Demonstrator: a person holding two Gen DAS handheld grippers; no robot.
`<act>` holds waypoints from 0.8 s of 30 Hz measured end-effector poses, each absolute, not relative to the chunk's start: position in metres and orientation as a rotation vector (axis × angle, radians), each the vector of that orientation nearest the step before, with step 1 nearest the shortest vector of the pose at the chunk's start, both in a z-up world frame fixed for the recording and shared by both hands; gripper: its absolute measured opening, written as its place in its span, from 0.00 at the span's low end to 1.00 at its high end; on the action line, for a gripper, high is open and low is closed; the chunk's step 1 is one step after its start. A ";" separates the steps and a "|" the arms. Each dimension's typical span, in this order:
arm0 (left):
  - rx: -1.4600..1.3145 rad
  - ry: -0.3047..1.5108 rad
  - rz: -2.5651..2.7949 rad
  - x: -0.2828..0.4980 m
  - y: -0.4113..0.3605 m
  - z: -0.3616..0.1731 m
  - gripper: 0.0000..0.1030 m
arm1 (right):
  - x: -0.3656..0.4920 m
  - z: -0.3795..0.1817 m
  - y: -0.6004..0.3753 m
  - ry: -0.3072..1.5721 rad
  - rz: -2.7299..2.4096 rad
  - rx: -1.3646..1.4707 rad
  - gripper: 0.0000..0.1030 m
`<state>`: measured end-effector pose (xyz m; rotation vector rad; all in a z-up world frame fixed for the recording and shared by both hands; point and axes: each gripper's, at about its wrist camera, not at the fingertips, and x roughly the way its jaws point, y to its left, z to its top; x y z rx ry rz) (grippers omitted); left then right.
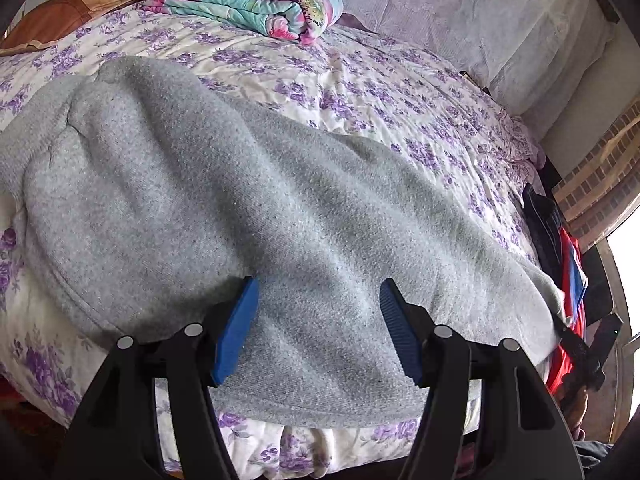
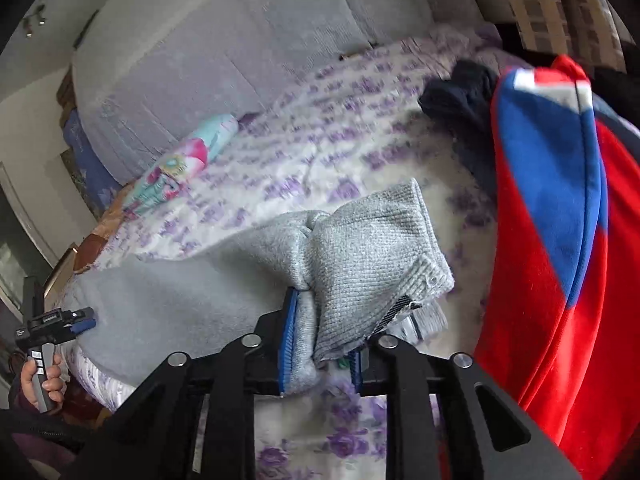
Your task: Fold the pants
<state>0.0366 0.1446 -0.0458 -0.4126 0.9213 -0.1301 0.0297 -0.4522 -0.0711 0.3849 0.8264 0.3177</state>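
My left tool (image 1: pixel 318 328) is apart above the gray pants (image 1: pixel 224 208), which lie across the bed (image 1: pixel 360 92). They look soft, thick and floppy. My right tool (image 2: pixel 322 344) pinches the ribbed cuff (image 2: pixel 368 248), a good firm place to hold.

The left wrist view looks steeply down, close over the grey pants (image 1: pixel 248 216), across the bed (image 1: pixel 360 92) toward the headboard (image 1: pixel 460 12). The right wrist view sits close at the pants (image 2: pixel 360 248) cuff, facing the same bed (image 2: pixel 304 168). Both share pants, bedspread and the folded quilt (image 1: pixel 248 4)
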 end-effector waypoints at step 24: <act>-0.253 1.029 -0.205 -0.004 0.115 -0.044 0.65 | 0.062 0.009 -0.378 0.832 0.384 0.207 0.68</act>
